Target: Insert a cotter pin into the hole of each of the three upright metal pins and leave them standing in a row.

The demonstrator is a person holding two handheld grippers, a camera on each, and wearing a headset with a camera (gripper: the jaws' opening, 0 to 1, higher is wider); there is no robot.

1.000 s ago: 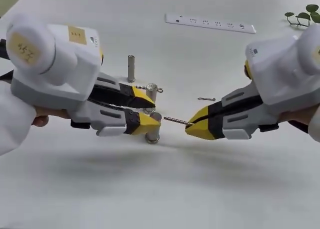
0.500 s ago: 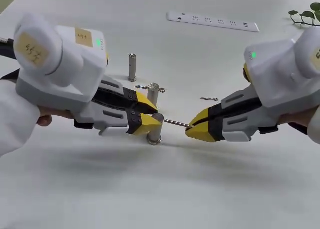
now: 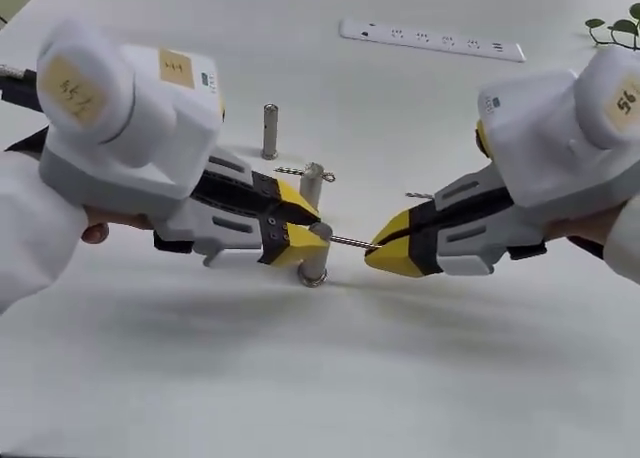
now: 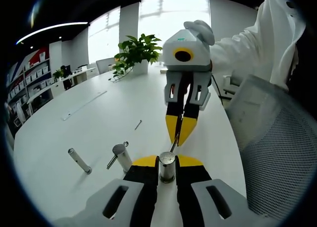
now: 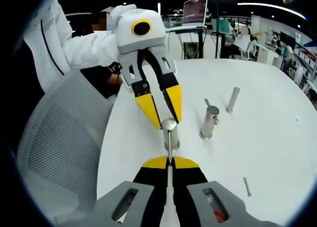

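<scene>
Jaws, left gripper (image 3: 312, 230): clenched on near metal pin (image 3: 314, 263), upright.
Jaws, right gripper (image 3: 375, 250): grasping cotter pin (image 3: 350, 242).
Technique: keep cotter pin level; push straight through metal pin.

The white table (image 3: 300, 388) carries three metal pins standing upright in a row near its middle: the near pin (image 3: 316, 260), the middle pin (image 3: 313, 183) with a cotter pin (image 3: 297, 172) through its top, and the far pin (image 3: 270, 130). A loose cotter pin (image 4: 138, 124) lies flat right of the row. A power strip (image 3: 432, 38) lies along the far edge, and a plant (image 3: 618, 28) stands at the far right corner.
</scene>
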